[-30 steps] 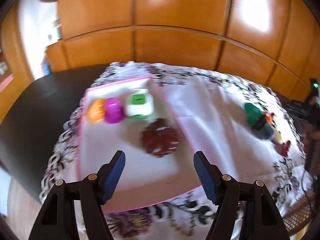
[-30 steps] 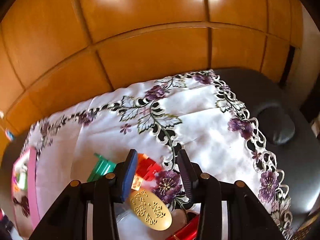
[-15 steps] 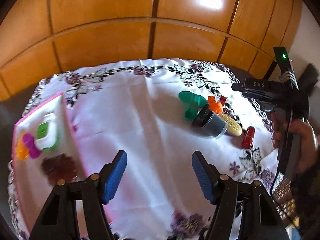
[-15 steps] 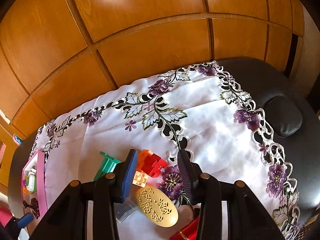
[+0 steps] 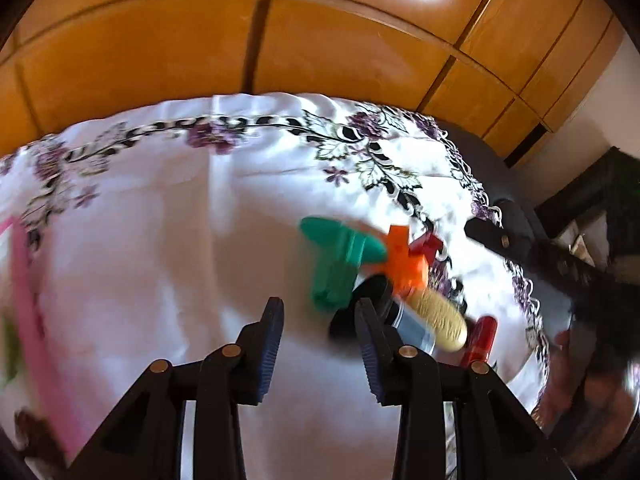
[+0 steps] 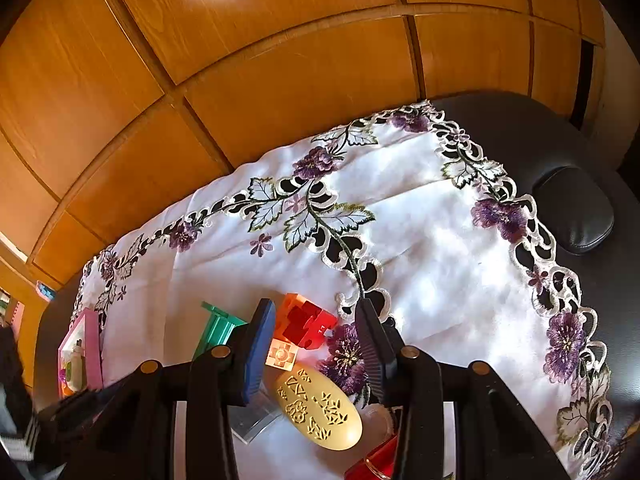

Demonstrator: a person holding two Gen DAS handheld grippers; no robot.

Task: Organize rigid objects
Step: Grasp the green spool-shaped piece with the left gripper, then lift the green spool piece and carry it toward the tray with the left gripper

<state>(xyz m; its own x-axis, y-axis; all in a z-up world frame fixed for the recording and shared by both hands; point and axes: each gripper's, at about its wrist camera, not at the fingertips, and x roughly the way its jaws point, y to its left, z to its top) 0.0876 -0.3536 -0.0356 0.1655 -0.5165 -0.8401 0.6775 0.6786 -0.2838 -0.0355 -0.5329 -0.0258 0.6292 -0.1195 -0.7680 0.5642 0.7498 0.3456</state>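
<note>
A cluster of small objects lies on the white embroidered cloth (image 5: pixel 160 240): a green plastic piece (image 5: pixel 340 256), an orange block (image 5: pixel 406 260), a black-lidded jar (image 5: pixel 372 308), a gold oval case (image 5: pixel 440 318) and a red tube (image 5: pixel 480 340). My left gripper (image 5: pixel 319 340) is open and empty, just short of the jar and the green piece. My right gripper (image 6: pixel 315 344) is open and empty above the orange block (image 6: pixel 286 352), a red block (image 6: pixel 306 326) and the gold oval case (image 6: pixel 320 412). The green piece (image 6: pixel 218 330) lies left of it.
A pink tray (image 5: pixel 28 312) with several sorted items sits at the cloth's left end; it also shows in the right wrist view (image 6: pixel 90 344). Wooden wall panels (image 6: pixel 280 60) stand behind the table. A dark padded surface (image 6: pixel 560 152) lies under the cloth. The right gripper's handle (image 5: pixel 560 264) reaches in from the right.
My left gripper swung right from the pink tray to the object cluster and narrowed its opening. My right gripper stayed over the blocks and lifted slightly.
</note>
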